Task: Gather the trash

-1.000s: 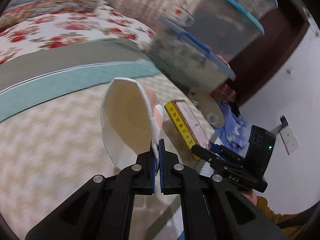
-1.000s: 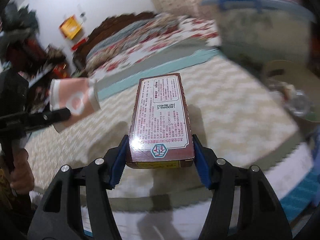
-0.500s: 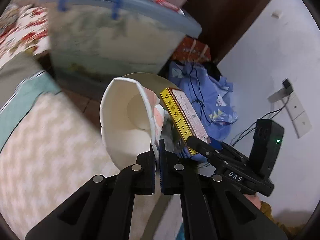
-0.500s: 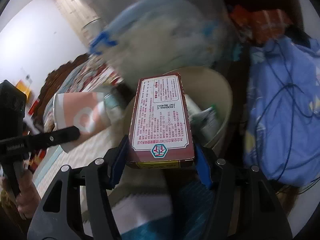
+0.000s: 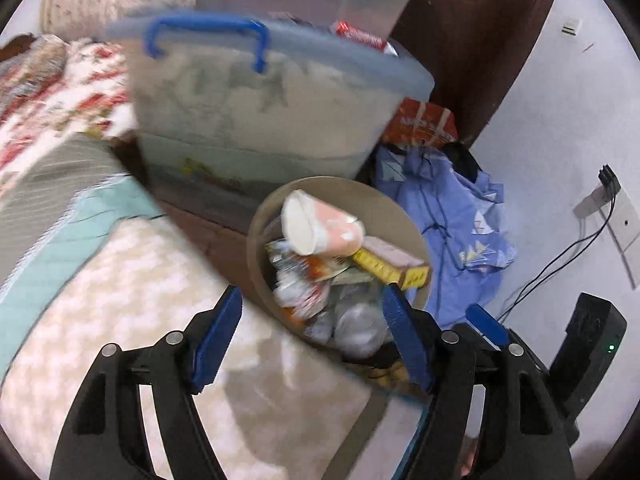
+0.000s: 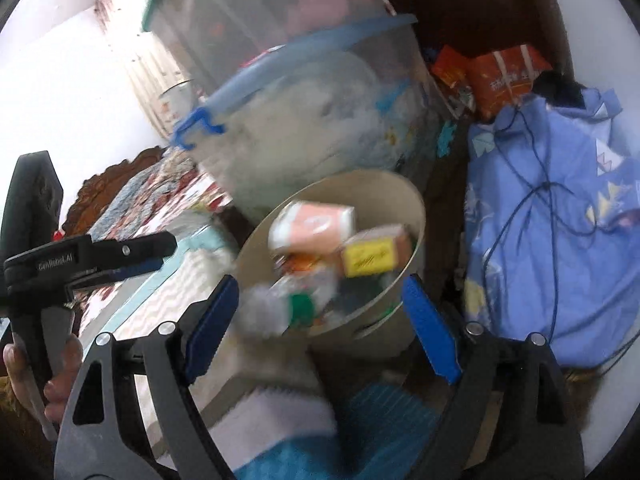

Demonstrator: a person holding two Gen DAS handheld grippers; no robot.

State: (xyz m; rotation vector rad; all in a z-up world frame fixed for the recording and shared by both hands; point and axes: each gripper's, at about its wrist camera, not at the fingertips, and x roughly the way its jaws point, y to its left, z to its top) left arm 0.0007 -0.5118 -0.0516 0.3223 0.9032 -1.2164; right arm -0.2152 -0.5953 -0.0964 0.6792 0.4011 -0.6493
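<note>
**Cup and box in the bin, both tongs wide apart**

The left gripper (image 5: 312,336) has its 2 blue-padded jaws spread wide, and nothing is between them. The right gripper (image 6: 324,324) is the same: jaws far apart, nothing held.

Both point at a round beige trash bin (image 5: 256,240) that stands just beside the edge of the bed (image 5: 120,300). The bin is nearly full. On top of the pile lies a paper cup (image 5: 320,228), pink and white, on its side with its white mouth turned to the left. Touching it, to the right, lies a cardboard box (image 5: 392,260) with a yellow end face. Under them are crumpled wrappers and clear plastic, too blurred to name.

Behind the bin stands a clear storage tub (image 5: 260,112) with a blue lid and blue handle. To the right of the bin a blue cloth (image 5: 452,224) lies in a heap, with a dark cable over it.
</note>
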